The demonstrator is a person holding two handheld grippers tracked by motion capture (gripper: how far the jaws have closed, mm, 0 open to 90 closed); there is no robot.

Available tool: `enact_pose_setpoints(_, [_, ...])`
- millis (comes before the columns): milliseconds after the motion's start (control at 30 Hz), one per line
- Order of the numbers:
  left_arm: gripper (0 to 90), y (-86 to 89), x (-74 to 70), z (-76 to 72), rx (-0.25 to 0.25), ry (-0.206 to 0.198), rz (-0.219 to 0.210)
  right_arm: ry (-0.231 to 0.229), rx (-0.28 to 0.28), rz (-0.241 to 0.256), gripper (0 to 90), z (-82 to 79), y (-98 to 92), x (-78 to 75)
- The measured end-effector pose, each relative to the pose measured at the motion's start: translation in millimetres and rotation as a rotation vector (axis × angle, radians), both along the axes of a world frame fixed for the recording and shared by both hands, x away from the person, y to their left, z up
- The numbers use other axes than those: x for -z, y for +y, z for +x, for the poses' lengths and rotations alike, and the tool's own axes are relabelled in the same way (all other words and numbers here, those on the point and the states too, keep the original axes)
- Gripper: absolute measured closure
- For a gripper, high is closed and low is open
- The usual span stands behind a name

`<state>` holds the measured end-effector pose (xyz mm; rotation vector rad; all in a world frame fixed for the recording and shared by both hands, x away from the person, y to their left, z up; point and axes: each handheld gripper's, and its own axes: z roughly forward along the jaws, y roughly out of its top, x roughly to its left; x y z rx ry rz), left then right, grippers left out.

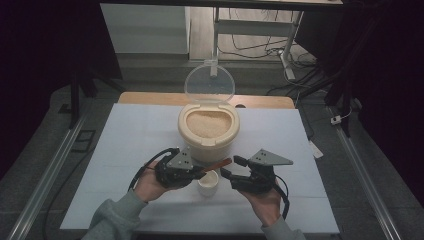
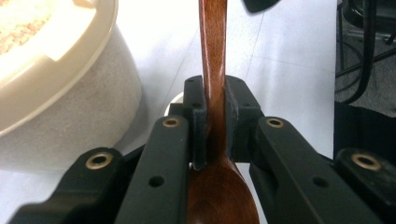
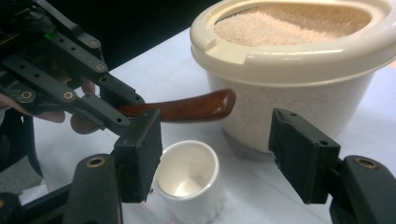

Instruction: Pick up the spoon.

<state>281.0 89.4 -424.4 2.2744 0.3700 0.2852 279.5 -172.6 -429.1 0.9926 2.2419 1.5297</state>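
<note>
We see the left hand-held gripper (image 1: 199, 172) at lower centre-left of the high view, its jaws clamped on a brown wooden spoon (image 1: 218, 164). In the left gripper view the jaws pinch the spoon (image 2: 213, 84) at the neck, just where the handle widens into the bowl, and the bowl sits back between the gripper's arms while the handle points away toward the top of the frame. We judge that this grip near the bowl leaves the long handle free, so the other gripper could take it there.

The right hand-held gripper (image 1: 227, 175) is at lower centre-right of the high view, jaws spread wide with nothing between them. In its own view, the right hand-held gripper (image 3: 215, 154) frames a small white cup (image 3: 187, 179) at bottom centre, and the spoon's handle end (image 3: 187, 108) crosses just above that cup, with the left hand-held gripper (image 3: 119, 114) at upper left holding it.

The cup (image 1: 208, 182) is empty and stands on the surface (image 1: 130, 150) between the two grippers, just in front of the cream container of grain (image 1: 208, 127), whose clear lid (image 1: 209, 84) is tipped up. We take it that the cup is set close so that a scoop has only a short way to travel.
</note>
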Motion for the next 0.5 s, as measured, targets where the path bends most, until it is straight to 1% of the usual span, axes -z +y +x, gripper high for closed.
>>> enact_pose_setpoints(100, [79.7, -2.3, 0.0, -1.5, 0.006, -0.007, -0.002, 0.015, -0.003, 0.029, 37.3, 0.4, 3.9, 2.8])
enact_pose_setpoints(167, [79.7, -4.2, 0.4, -2.5, 0.008, -0.012, -0.001, 0.014, -0.01, 0.051, 40.9, -0.5, 6.5, 3.0])
enact_pose_setpoints(233, [79.8, -6.0, 0.7, -3.4, 0.01, -0.015, 0.004, 0.018, -0.021, 0.071, 46.9, -1.4, 9.0, 2.8])
enact_pose_setpoints(333, [79.8, -6.8, 1.7, -4.0, 0.008, -0.022, 0.019, 0.018, -0.022, 0.108, 52.7, -3.0, 11.2, 2.0])
enact_pose_setpoints(433, [79.8, -7.5, 2.7, -4.3, 0.013, -0.021, 0.024, 0.025, -0.029, 0.169, 62.8, -3.3, 9.4, 0.1])
enact_pose_setpoints(500, [79.9, -8.3, 3.2, -4.6, 0.011, -0.027, 0.031, 0.027, -0.042, 0.192, 67.7, -3.4, 9.4, -0.9])
